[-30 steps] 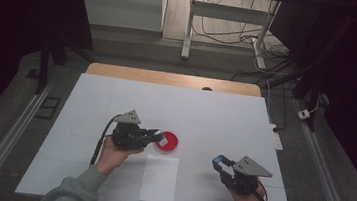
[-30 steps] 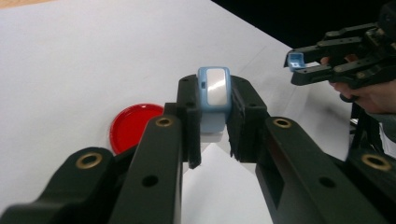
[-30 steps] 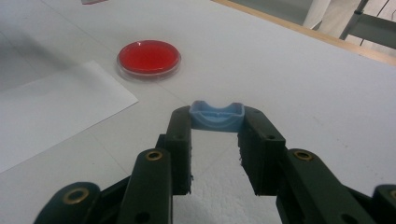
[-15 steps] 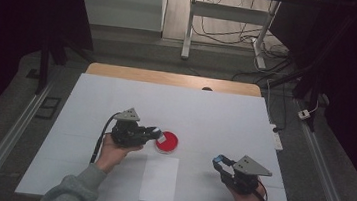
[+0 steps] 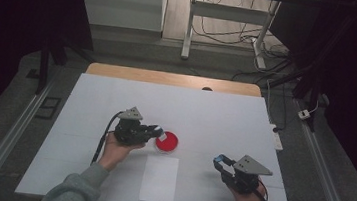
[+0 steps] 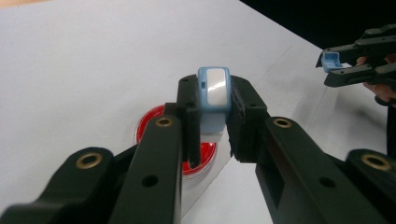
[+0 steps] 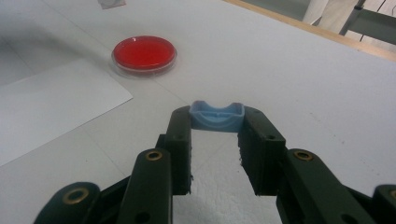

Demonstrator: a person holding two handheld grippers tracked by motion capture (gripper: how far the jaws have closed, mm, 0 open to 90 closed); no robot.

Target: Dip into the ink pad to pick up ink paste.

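A shallow, round, clear plastic dish [image 5: 166, 142] sat on the white table [image 5: 214, 119], and its inside was filled with a flat red layer; I could not tell what that red stuff was. Nothing else lay in it. Just beside the dish, toward me, a white sheet of paper [image 5: 159, 179] lay flat on the table.

My left tongs [image 6: 212, 109] were clamped on a small light-blue plastic piece with a pale grey face [image 6: 214, 95], held upright between the tips. From my left gripper view that piece hung just over the near rim of the dish, and I could not say whether it touched it. In the high view my left tongs [image 5: 155, 131] pointed at the dish's left edge.

My right tongs [image 7: 216, 119] gripped a small light-blue plastic cap, hollow side up [image 7: 216, 115], pinched at the very tips. They were held well apart from the dish, off to its right and nearer to me [image 5: 221, 163].
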